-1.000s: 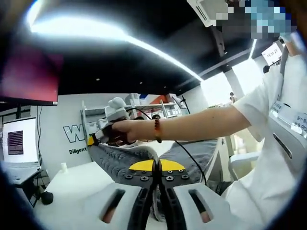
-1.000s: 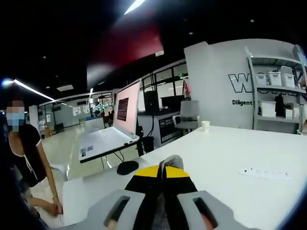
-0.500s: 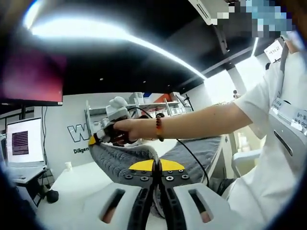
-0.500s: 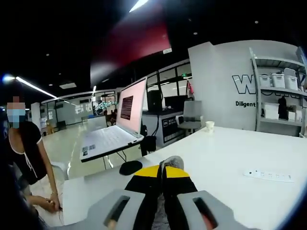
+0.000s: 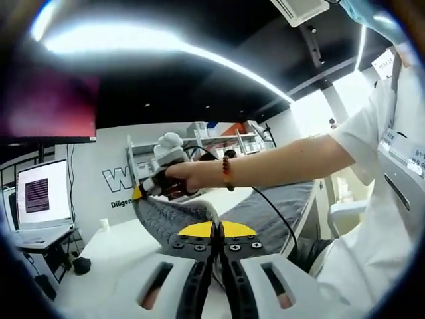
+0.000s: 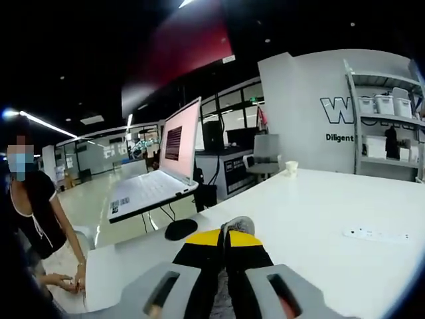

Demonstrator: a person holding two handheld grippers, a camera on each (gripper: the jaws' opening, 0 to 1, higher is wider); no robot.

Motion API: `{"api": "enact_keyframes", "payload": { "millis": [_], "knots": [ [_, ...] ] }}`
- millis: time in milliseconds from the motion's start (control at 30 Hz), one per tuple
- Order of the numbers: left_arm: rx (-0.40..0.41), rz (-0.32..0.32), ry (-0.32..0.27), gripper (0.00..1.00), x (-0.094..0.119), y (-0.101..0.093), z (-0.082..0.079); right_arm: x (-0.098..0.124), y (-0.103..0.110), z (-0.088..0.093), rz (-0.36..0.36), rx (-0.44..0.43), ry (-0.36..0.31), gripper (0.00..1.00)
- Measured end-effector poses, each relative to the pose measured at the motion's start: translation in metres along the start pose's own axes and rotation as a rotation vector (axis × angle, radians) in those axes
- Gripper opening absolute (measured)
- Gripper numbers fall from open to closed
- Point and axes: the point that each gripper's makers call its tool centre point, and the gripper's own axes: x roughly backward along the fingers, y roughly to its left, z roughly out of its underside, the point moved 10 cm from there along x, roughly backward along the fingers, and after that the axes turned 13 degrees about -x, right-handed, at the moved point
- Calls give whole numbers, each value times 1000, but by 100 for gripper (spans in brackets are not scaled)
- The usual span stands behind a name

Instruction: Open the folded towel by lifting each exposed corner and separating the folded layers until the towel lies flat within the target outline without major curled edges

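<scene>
- Left gripper point(image 5: 214, 234) stays clamped on the grey towel point(image 5: 174, 216); right gripper point(image 6: 224, 240) pinches another corner.
- Both have lifted slightly, spreading the layers above the white table point(image 6: 312, 219).

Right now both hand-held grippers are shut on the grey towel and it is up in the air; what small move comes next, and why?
Probably lower both together toward the white table. The left hand-held gripper and right hand-held gripper each pinch an edge of the grey knitted towel, which sags between them above the table, so it looks opened enough to lay flat.
</scene>
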Motion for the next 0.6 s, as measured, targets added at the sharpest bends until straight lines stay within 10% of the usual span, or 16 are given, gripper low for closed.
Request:
{"api": "enact_keyframes", "payload": {
  "millis": [600],
  "knots": [
    [9, -67, 64, 1, 12, 8, 15, -19, -2, 11, -6, -25, 23, 0]
  ]
}}
